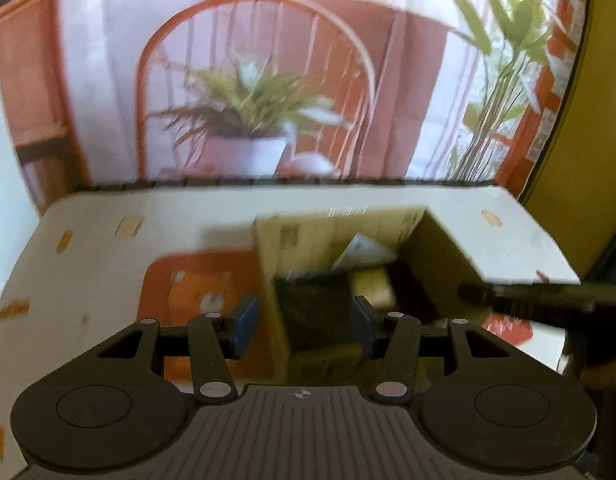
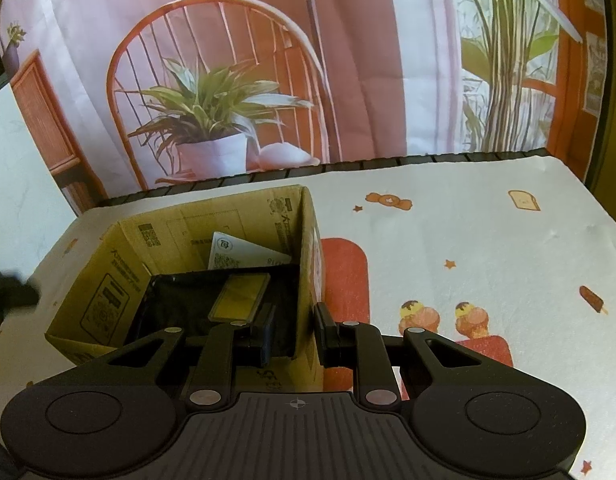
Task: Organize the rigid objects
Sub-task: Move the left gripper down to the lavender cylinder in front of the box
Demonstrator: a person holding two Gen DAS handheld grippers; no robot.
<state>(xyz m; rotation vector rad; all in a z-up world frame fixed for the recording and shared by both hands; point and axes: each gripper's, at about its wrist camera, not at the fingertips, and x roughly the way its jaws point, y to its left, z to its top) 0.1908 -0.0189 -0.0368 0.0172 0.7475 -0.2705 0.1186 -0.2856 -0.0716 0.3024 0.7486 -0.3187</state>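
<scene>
An open cardboard box [image 2: 196, 216] stands on the table; it also shows, blurred, in the left wrist view [image 1: 268, 248]. Inside lie a black flat object [image 2: 176, 312], a yellow flat case [image 2: 240, 296] on top of it, and a white printed card [image 2: 244, 254] leaning at the back. My right gripper [image 2: 294, 330] is open, its jaws straddling the box's right wall, holding nothing. My left gripper [image 1: 304, 326] is open and empty above the box's left wall. The right gripper's dark body [image 1: 540, 296] enters the left wrist view from the right.
The table wears a white cloth [image 2: 468, 240] printed with sweets and red patches. A printed backdrop of a chair, potted plant and lamp [image 2: 212, 112] hangs behind the far table edge. A dark shape [image 2: 12, 292] sits at the left edge.
</scene>
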